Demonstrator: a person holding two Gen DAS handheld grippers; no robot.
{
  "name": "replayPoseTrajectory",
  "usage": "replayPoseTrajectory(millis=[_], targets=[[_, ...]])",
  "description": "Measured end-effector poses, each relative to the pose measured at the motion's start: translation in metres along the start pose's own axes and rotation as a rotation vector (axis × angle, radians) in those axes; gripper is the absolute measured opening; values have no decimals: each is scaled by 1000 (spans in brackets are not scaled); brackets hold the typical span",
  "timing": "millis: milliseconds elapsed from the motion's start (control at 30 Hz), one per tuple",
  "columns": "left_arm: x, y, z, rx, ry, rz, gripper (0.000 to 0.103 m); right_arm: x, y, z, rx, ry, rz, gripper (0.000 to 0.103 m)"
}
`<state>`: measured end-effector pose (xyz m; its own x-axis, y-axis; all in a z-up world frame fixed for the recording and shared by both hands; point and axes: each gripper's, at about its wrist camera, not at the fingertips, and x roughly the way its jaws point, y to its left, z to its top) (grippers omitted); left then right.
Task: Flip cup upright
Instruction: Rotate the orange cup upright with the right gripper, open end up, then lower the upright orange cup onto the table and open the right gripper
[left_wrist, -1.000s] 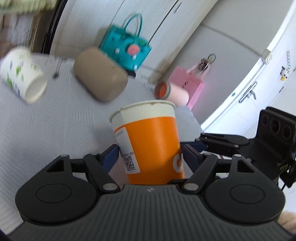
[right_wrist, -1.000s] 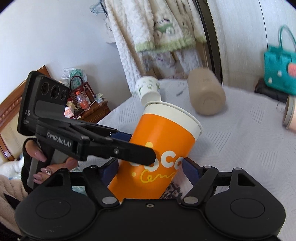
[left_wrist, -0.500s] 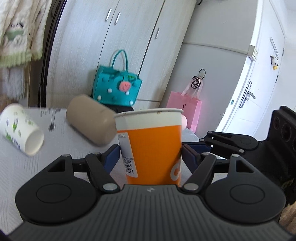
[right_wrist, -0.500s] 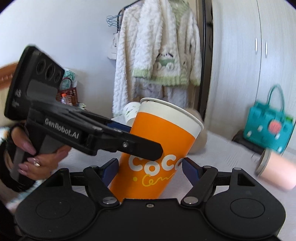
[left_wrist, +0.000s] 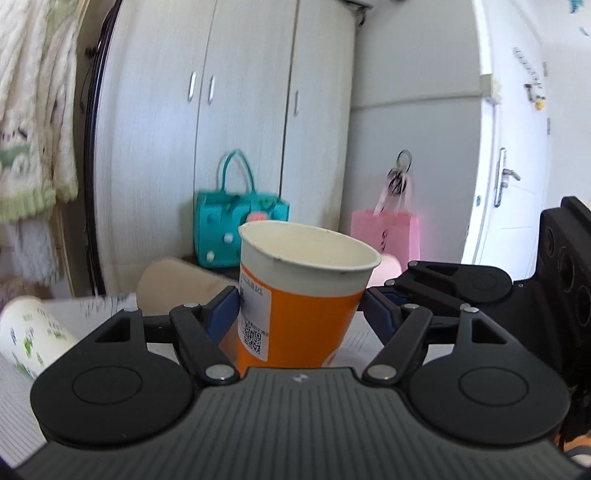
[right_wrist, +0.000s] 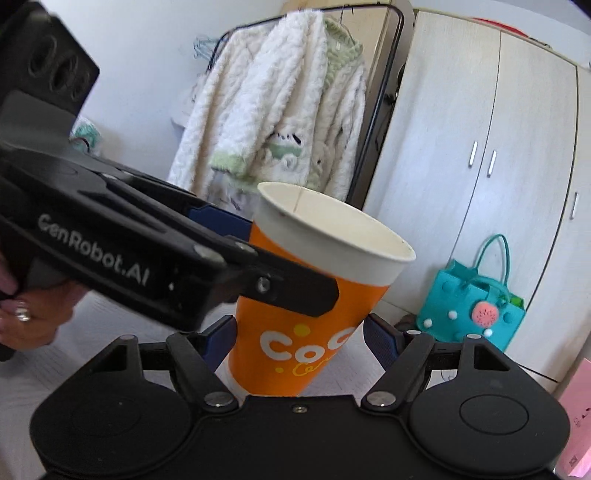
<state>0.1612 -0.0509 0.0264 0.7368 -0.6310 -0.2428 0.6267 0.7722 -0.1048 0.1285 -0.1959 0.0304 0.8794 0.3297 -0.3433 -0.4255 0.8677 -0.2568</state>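
Left wrist view shows the orange cup (left_wrist: 295, 314) mouth-up between the left gripper's (left_wrist: 297, 308) blue pads (left_wrist: 223, 308). The pad at 9 o'clock presses the cup wall, and the one at 3 o'clock sits right at the wall, so the left jaws appear closed on the cup. The cup leans a little; its rim tips toward 2 o'clock.

In the right wrist view the same cup (right_wrist: 306, 325) stands between the right gripper's (right_wrist: 299, 341) pads (right_wrist: 376, 343), yet a clear gap shows on the 3 o'clock side and the 9 o'clock pad barely meets it. The right jaws look open, not holding.

Judging from this, the flip itself is nearly done: the mouth faces up. Its base is hidden behind the gripper bodies, so whether it rests on the white cloth (left_wrist: 14, 402) cannot be told. What remains is squaring it up, setting it down and letting go.

Other cups lie on their sides: a tan one (left_wrist: 173, 284) at 10 o'clock and a green-print one (left_wrist: 33, 332) at 9 o'clock.
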Motion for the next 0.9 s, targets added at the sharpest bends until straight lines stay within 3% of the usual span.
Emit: replayPoseTrajectory(millis=[267, 433, 567, 733, 900], targets=[[-2, 11, 2, -76, 18, -33, 74, -1, 1, -5, -15, -23, 12, 78], [2, 19, 3, -150, 81, -59, 79, 2, -3, -2, 32, -3, 26, 79], [2, 16, -1, -152, 106, -32, 82, 1, -11, -1, 127, 23, 26, 87], [-10, 15, 0, -147, 124, -17, 85, -11, -18, -5, 207, 44, 39, 88], [-35, 11, 6, -152, 137, 59, 89, -34, -21, -7, 268, 38, 20, 88]])
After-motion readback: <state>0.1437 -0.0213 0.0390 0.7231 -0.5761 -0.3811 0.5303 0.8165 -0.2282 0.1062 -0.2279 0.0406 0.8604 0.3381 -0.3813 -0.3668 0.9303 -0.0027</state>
